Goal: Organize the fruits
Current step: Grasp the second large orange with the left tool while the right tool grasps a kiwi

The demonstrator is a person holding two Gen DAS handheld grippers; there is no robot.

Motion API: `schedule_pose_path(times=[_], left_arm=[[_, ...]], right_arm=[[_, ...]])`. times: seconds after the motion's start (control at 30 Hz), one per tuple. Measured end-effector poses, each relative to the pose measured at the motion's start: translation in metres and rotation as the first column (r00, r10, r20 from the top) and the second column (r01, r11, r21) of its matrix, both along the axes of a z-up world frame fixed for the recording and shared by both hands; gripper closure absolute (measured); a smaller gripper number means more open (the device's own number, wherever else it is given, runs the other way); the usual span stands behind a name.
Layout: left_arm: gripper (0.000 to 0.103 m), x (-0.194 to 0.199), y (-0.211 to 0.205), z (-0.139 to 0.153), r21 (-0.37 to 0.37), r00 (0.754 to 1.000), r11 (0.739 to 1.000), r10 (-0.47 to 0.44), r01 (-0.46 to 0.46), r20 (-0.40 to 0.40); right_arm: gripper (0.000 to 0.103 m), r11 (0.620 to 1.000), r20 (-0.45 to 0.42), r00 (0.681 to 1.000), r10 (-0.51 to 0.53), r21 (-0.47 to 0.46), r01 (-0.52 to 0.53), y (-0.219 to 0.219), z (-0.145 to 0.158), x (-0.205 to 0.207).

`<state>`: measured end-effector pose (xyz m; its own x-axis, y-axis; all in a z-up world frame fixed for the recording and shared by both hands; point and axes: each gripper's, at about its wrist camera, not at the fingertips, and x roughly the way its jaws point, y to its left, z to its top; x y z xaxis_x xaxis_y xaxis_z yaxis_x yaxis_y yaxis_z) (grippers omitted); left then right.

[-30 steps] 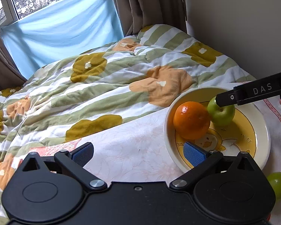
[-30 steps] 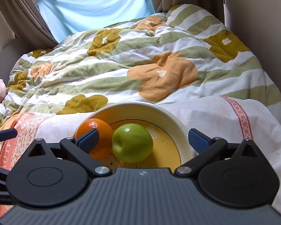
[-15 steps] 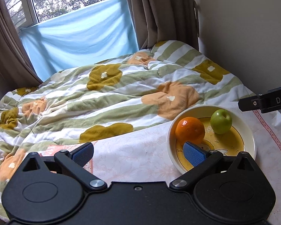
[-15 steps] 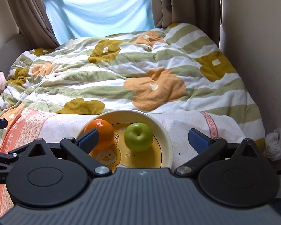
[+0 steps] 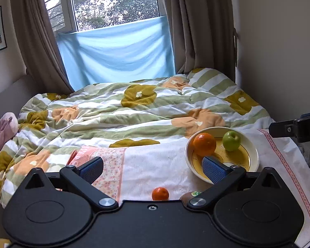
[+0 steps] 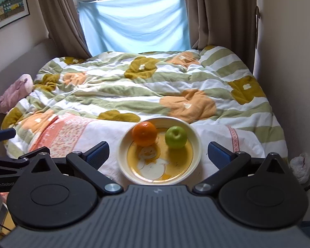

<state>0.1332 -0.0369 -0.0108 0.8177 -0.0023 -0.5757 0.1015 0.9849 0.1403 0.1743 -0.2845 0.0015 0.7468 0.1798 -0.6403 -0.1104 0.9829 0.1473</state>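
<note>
A cream and yellow bowl (image 5: 252, 150) (image 6: 196, 142) sits on a white cloth at the bed's near end. It holds an orange (image 5: 204, 144) (image 6: 144, 133) and a green apple (image 5: 231, 140) (image 6: 175, 137). A small mandarin (image 5: 160, 193) lies on the cloth in front of the bowl, beside a partly hidden brown fruit with a sticker (image 5: 191, 195). My left gripper (image 5: 153, 168) is open and empty, well back from the bowl. My right gripper (image 6: 158, 154) is open and empty, held above and behind the bowl.
A striped floral duvet (image 5: 134, 111) covers the bed. A pink floral cloth (image 5: 105, 163) lies left of the white cloth. A pink plush (image 6: 14, 93) rests at the bed's left edge. Walls and curtains close in on the right; a white bag (image 6: 301, 166) lies by the wall.
Both grippers have pulled back and up from the bowl, staying open. The bowl looks smaller, and the mandarin on the cloth has come into the left wrist view.
</note>
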Motion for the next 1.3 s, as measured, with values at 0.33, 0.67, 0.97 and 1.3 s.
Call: schedule_pose_path(times=[0.33,0.67,0.97,1.3], left_arm=[[0.0,-0.06,0.018,0.002,-0.068,0.997,0.995,0.069,-0.07,-0.021],[0.0,-0.055,0.045,-0.019,-0.048,0.996,0.998,-0.054,0.05,-0.076],[0.0,-0.029,0.072,-0.057,-0.023,0.955,0.967,-0.254,0.253,-0.152],[0.007,0.004,0.078,-0.11,-0.023,0.872,0.902,-0.422,0.431,-0.249]], right_arm=[[0.0,1.0,-0.02,1.0,-0.004,0.023,0.004,0.007,-0.003,-0.053],[0.0,0.992,-0.069,0.99,-0.126,0.02,0.128,0.044,-0.025,-0.089],[0.0,0.951,-0.171,0.94,-0.294,0.045,0.306,0.084,-0.066,-0.099],[0.0,0.889,-0.216,0.872,-0.439,0.037,0.456,0.119,-0.114,-0.097]])
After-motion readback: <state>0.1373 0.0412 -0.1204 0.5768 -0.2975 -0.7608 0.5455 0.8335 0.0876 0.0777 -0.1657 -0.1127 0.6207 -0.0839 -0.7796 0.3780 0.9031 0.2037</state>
